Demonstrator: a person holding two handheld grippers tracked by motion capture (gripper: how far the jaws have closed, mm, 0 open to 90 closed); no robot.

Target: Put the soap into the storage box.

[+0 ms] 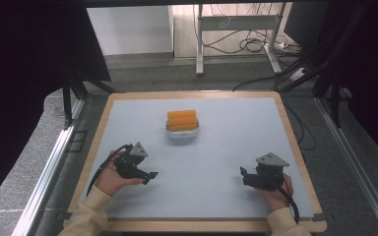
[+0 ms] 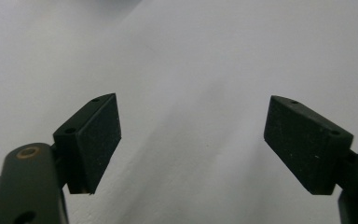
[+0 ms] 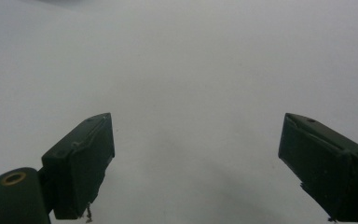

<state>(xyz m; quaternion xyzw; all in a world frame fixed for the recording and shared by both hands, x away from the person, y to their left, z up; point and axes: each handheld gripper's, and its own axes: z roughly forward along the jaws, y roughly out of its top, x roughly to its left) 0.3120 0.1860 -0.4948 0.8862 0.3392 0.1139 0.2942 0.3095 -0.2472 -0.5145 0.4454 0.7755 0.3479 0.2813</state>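
High view, object: orange block-like pieces [image 1: 181, 119] are seen stacked in a small white dish [image 1: 182, 132], set near the middle of the counter [image 1: 226, 162], toward its far side.
High view, left hand-held gripper [image 1: 149, 175]: it is held low over the near left of the counter, well apart from the dish, pointed inward.
High view, right hand-held gripper [image 1: 243, 176]: it is held at the near right, likewise well apart from the dish.
Left gripper view: the left hand-held gripper's [image 2: 191, 140] jaws are spread wide, nothing between them; bare pale counter lies ahead.
Right gripper view: the right hand-held gripper's [image 3: 196, 163] jaws are spread wide and empty over bare counter.
View difference: jaw spread is shown plainly by the gripper views; the dish and its contents are made out clearly from above.
Risk: the light dish could be pushed or tipped if it is approached from one side, and the stacked pieces could be spilled by a pinch placed too high.
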